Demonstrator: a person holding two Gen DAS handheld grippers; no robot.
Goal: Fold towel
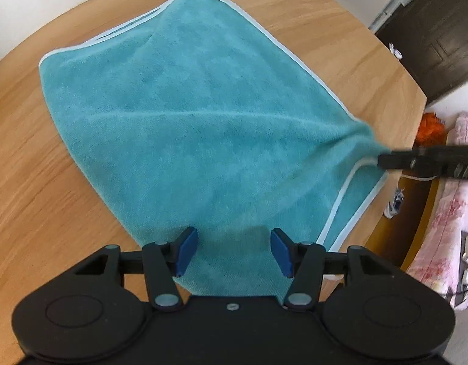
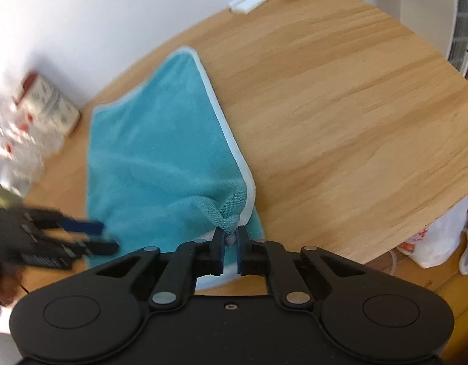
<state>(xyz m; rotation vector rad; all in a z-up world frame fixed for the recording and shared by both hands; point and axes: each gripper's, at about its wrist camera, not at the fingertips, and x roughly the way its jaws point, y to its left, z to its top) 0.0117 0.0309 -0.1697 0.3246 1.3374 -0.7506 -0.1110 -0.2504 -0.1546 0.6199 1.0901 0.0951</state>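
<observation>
Teal towel (image 1: 188,115) lies flat on the round wooden bench (image 1: 30,200), one corner pinched.

In the left wrist view, its long axis runs from 11 o'clock to 5 o'clock. The left gripper (image 1: 234,251) hovers over the near edge at 6 o'clock, fingers spread apart and empty. At 3 o'clock the right gripper (image 2: 231,243) has its fingers clamped on a bunched corner. No containers can be made out.

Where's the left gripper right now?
The left gripper hangs open over the towel's near edge; in the right wrist view it's at the far left.
</observation>
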